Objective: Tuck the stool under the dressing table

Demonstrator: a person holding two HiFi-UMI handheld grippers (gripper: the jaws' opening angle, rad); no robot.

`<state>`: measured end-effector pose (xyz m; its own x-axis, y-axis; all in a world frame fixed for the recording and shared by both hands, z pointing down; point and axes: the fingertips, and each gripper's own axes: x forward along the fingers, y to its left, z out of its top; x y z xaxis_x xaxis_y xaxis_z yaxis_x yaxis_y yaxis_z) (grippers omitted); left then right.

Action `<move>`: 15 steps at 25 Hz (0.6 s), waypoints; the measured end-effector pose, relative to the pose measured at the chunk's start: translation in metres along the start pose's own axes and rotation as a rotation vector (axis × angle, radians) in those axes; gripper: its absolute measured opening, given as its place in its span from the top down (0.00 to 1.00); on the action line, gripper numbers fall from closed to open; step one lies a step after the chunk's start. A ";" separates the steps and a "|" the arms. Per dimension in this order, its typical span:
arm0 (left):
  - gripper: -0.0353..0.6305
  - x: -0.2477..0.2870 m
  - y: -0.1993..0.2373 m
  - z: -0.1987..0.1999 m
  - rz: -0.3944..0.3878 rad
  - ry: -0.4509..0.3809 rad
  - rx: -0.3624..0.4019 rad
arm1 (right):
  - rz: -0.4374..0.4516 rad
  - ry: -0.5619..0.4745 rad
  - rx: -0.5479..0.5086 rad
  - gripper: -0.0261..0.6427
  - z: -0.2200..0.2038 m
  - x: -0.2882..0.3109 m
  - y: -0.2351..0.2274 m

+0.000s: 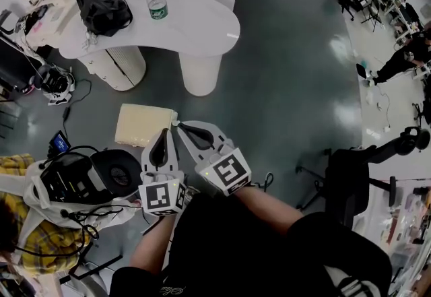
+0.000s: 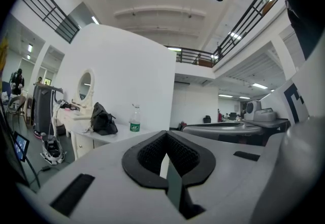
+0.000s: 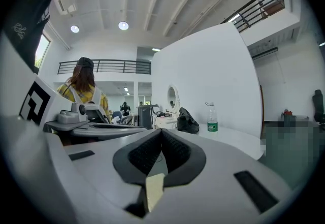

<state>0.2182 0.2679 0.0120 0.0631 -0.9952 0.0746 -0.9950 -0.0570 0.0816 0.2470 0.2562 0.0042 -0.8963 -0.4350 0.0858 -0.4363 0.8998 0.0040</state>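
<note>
The white dressing table (image 1: 195, 26) stands at the top of the head view on two fluted legs. It carries a black bag (image 1: 101, 9) and a water bottle (image 1: 155, 1). The cream square stool (image 1: 143, 126) sits on the grey floor in front of it, outside the table's edge. My left gripper (image 1: 163, 134) and right gripper (image 1: 180, 126) point side by side at the stool's near right corner, both shut with nothing between the jaws. Whether they touch the stool I cannot tell. The left gripper view shows its gripper (image 2: 166, 141) level, with the table (image 2: 109, 136) ahead. The right gripper view shows the same of its gripper (image 3: 161, 139).
A person in a yellow plaid shirt (image 1: 20, 221) stands at the lower left beside black gear with cables (image 1: 81, 178). A headset (image 1: 54, 80) lies on the floor left of the table. A black office chair (image 1: 357, 174) stands to the right.
</note>
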 end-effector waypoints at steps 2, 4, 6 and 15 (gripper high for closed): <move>0.94 -0.008 0.002 0.000 -0.008 0.002 0.003 | -0.007 0.000 -0.005 0.95 0.000 -0.001 0.007; 0.94 -0.016 0.001 -0.002 -0.015 0.005 0.005 | -0.014 0.004 -0.016 0.95 -0.002 -0.006 0.014; 0.94 -0.024 0.002 -0.002 -0.019 0.007 0.005 | -0.024 0.006 -0.003 0.95 -0.004 -0.009 0.020; 0.94 -0.025 0.018 -0.016 -0.023 0.025 -0.002 | -0.058 0.038 0.053 0.95 -0.023 -0.009 0.024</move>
<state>0.2001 0.2933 0.0275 0.0878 -0.9913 0.0979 -0.9932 -0.0796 0.0855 0.2462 0.2829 0.0264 -0.8664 -0.4837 0.1242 -0.4916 0.8698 -0.0422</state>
